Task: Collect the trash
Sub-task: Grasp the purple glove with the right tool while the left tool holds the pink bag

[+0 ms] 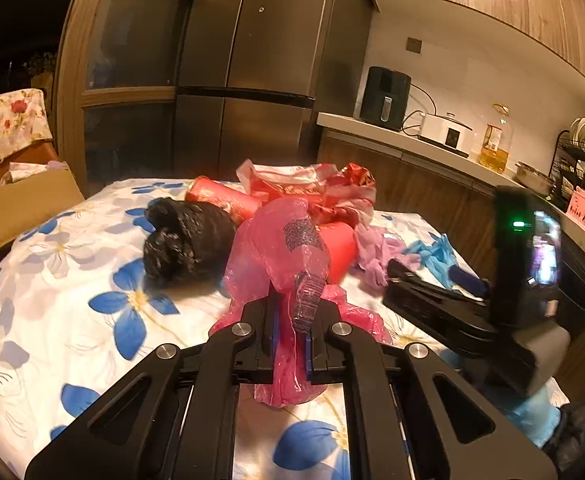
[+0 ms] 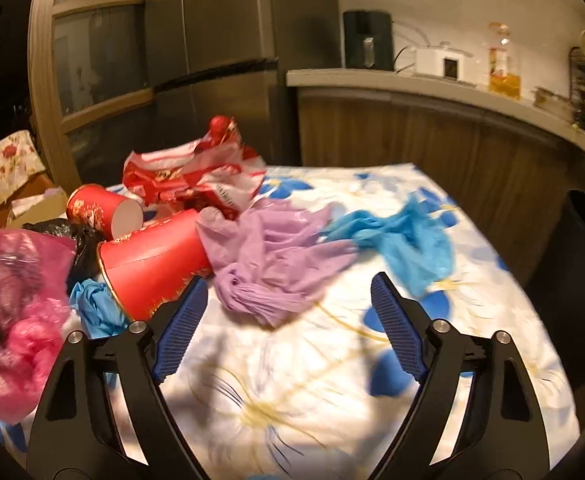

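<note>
Pinching crumpled pink plastic bag, left gripper nearly closed, bag raised over floral-clothed table. Right gripper wide open, empty, near crumpled purple glove.

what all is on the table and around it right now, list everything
pink plastic bag: 1, pink, clamped in left gripper
black bag: 1, black, table left
red paper cups: 2, red, lying on their sides
red wrapper: 1, red-white, table back
purple glove: 1, purple, table centre
blue gloves: 2, blue, one right of purple, one under the near cup
tablecloth: 1, white, blue flowers
oil bottle: 1, yellow, counter
left gripper: shut
right gripper: open, empty
</note>
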The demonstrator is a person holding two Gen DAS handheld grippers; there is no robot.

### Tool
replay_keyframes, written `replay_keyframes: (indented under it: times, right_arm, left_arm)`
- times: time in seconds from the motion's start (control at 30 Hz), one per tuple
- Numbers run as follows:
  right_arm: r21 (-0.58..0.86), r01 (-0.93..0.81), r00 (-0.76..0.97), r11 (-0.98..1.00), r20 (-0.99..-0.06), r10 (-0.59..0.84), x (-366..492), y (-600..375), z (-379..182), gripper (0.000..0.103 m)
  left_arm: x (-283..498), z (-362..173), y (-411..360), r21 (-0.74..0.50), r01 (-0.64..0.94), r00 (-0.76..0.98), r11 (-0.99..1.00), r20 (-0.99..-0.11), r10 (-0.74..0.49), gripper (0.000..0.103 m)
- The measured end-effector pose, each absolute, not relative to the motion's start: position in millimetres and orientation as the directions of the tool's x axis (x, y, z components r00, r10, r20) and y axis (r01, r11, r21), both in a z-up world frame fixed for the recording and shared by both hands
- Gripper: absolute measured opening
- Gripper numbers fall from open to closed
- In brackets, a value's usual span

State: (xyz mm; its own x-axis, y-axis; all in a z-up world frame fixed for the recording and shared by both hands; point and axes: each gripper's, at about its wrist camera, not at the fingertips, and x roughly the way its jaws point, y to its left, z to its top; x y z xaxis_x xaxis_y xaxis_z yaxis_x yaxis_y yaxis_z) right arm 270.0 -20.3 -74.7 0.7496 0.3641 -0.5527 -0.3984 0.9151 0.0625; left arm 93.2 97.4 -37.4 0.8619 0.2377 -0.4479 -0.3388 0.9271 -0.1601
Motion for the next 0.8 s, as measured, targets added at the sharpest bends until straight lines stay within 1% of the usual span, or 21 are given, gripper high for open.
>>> replay_keyframes:
  times: [0.07, 0.17, 0.23, 0.27, 0.3, 0.33, 0.4, 0.47, 0.6, 0.7, 0.8]
  right_arm:
    - [0.062, -0.399, 0.732, 0.915, -0.579, 0.359, 278.2, -12.2, -80.0, 0.074]
    - [0.065, -0.395, 0.714, 0.917, -0.606, 0.35, 286.2, -4.6, -88.0, 0.07]
    - [0.073, -0.4, 0.699, 0.914, -0.621, 0.355, 290.4, -1.0, -92.6, 0.064]
    - [0.076, -0.405, 0.691, 0.911, -0.627, 0.359, 291.7, 1.0, -94.4, 0.058]
    - [0.077, -0.413, 0.685, 0.908, -0.63, 0.365, 292.3, 2.4, -95.2, 0.049]
    - [0.075, -0.418, 0.683, 0.905, -0.631, 0.368, 291.8, 2.6, -95.4, 0.045]
    - [0.077, -0.432, 0.683, 0.899, -0.623, 0.381, 289.3, 2.8, -94.6, 0.026]
    - [0.086, -0.434, 0.688, 0.897, -0.611, 0.391, 286.5, 0.5, -92.3, 0.018]
    - [0.12, -0.42, 0.708, 0.9, -0.577, 0.407, 277.3, -14.6, -81.5, 0.013]
    - [0.122, -0.427, 0.731, 0.896, -0.536, 0.422, 256.0, -33.4, -68.0, 0.012]
    - [0.134, -0.44, 0.736, 0.888, -0.513, 0.442, 235.2, -53.1, -58.5, 0.012]
  left_arm:
    - [92.4, -36.5, 100.2, -0.162, -0.341, 0.863, 0.926, -0.446, 0.24, 0.009]
    - [92.6, -36.3, 103.6, -0.162, -0.345, 0.861, 0.925, -0.446, 0.243, 0.009]
    - [93.1, -37.6, 104.7, -0.164, -0.346, 0.859, 0.924, -0.451, 0.242, 0.009]
    - [93.5, -37.6, 104.7, -0.164, -0.347, 0.858, 0.924, -0.453, 0.242, 0.009]
    - [94.4, -37.9, 104.9, -0.163, -0.347, 0.857, 0.924, -0.455, 0.242, 0.009]
    - [94.4, -38.1, 104.7, -0.164, -0.346, 0.856, 0.924, -0.457, 0.24, 0.009]
    - [95.3, -37.6, 104.3, -0.164, -0.346, 0.856, 0.924, -0.458, 0.24, 0.009]
    - [94.5, -37.3, 104.4, -0.165, -0.344, 0.857, 0.924, -0.457, 0.237, 0.009]
    - [91.1, -34.1, 101.9, -0.159, -0.345, 0.859, 0.925, -0.451, 0.243, 0.009]
    - [88.9, -30.6, 100.7, -0.158, -0.347, 0.861, 0.924, -0.446, 0.247, 0.009]
    - [87.0, -26.7, 96.0, -0.163, -0.34, 0.865, 0.926, -0.44, 0.24, 0.009]
